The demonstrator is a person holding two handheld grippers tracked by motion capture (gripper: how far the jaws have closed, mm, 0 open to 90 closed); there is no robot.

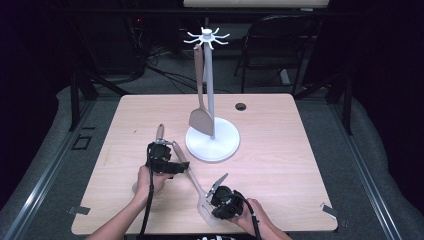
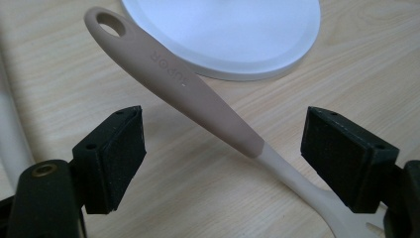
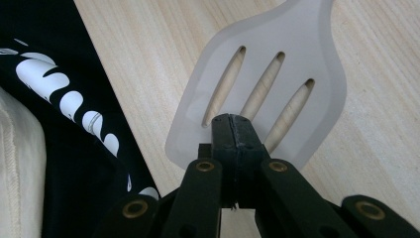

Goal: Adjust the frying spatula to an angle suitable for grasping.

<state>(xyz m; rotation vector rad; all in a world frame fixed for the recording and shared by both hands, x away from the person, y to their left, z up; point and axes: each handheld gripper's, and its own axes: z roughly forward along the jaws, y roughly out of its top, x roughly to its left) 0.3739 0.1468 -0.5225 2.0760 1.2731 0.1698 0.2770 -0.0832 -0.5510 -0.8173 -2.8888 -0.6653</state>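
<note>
Right gripper (image 3: 232, 119): jaws pressed together, empty, tips over the translucent grey slotted spatula (image 3: 262, 84) lying flat on the pale wooden table (image 3: 148, 49). Left gripper (image 2: 223, 148): jaws wide, the spatula's taupe handle between them, untouched. White round stand base (image 2: 237, 34) just beyond.

A lab or studio — black curtains (image 1: 30, 50); cabled floor (image 1: 160, 75).
</note>
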